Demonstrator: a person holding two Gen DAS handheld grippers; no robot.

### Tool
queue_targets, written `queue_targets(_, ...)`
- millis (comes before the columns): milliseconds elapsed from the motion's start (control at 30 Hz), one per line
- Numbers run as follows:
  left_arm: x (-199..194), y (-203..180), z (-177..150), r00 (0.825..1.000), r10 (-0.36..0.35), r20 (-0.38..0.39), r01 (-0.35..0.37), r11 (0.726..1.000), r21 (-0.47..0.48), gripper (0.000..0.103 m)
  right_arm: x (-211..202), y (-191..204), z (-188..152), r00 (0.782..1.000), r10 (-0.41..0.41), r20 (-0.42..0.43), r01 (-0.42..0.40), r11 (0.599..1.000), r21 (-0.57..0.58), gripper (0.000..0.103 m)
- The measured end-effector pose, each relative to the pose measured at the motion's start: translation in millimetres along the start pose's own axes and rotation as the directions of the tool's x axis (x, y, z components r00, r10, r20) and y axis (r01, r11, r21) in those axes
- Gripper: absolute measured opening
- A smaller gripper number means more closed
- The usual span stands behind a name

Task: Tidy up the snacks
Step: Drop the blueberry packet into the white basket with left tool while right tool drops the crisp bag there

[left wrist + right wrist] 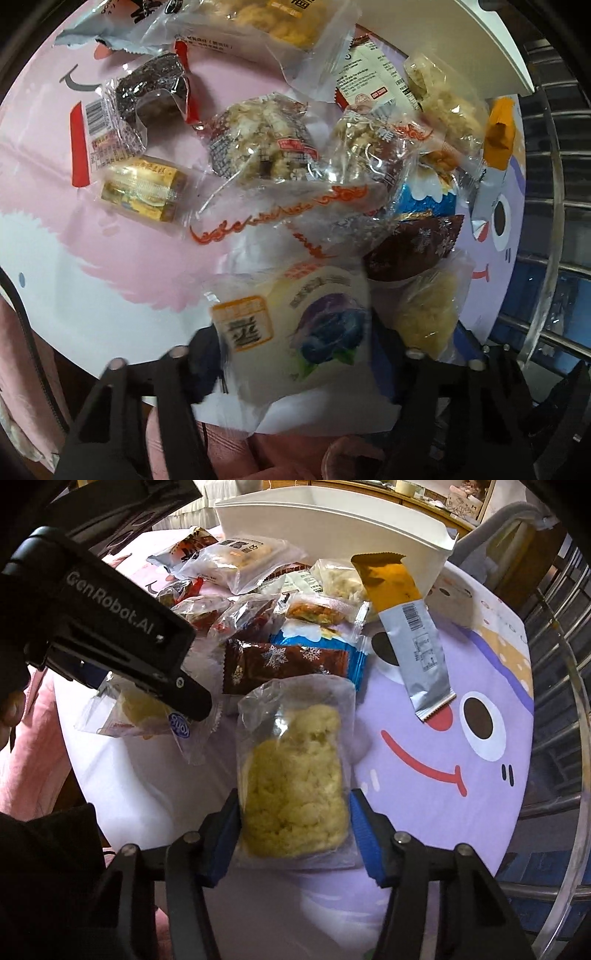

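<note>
**Sorting barely begun: both tools gripping, bin seemingly unfilled**

The round surface (480, 672), printed with cartoon faces, carries nearly the whole heap of wrapped snacks (280, 147), spread from its middle toward the far edge. The white bin (332, 520) stands at that far edge; its inside is hidden, so nothing can be counted as sorted, and judging by the pile most work remains. At the near edge, the right tool (293, 808) is closed on a clear bag of yellow puffed rice cake (295, 775). The left tool (295, 354) clamps a white blueberry-print packet (295, 332) beside it.
</note>
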State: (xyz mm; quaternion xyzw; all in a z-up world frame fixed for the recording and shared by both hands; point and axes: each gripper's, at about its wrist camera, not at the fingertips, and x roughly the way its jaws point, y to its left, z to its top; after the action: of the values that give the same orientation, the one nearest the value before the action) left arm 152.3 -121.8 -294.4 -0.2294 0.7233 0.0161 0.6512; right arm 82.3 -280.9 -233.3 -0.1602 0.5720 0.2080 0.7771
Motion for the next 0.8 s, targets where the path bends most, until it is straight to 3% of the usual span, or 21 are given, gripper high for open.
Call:
queue_targets(67, -1.5, 1.4, -3.1, 1.000, 0.000, 0.010, 0.000, 1.000, -0.004, 0.054, 0.9, -3.7, 2.4, 1.000, 0.012, -0.007, -0.012, 1.000, 0.009, 0.057)
queue_targets(300, -24.7, 16.1, -7.3, 0.998, -0.008, 0.057, 0.010, 0.999, -0.035, 0.052, -0.3, -16.0, 10.5, 0.999, 0.026, -0.039, -0.025, 0.999, 0.028, 0.057)
queue_targets(467, -51.9, 29.2, -15.5, 0.987, -0.070, 0.148, 0.078, 0.996, -0.052, 0.052, -11.1, -22.3, 14.5, 1.000, 0.020, -0.014, -0.020, 0.999, 0.039, 0.056)
queue_targets(667, -91.2, 39.0, -24.3, 0.956, -0.111, 0.271, 0.124, 0.992, -0.032, 0.052, -32.4, -20.6, 22.8, 0.999, 0.006, 0.051, -0.007, 1.000, 0.026, 0.056)
queue_targets(800, -130.3, 50.5, -25.6, 0.909, -0.168, 0.381, 0.174, 0.984, 0.019, 0.052, -49.0, -14.8, 31.0, 0.995, -0.001, 0.099, -0.001, 1.000, 0.022, 0.056)
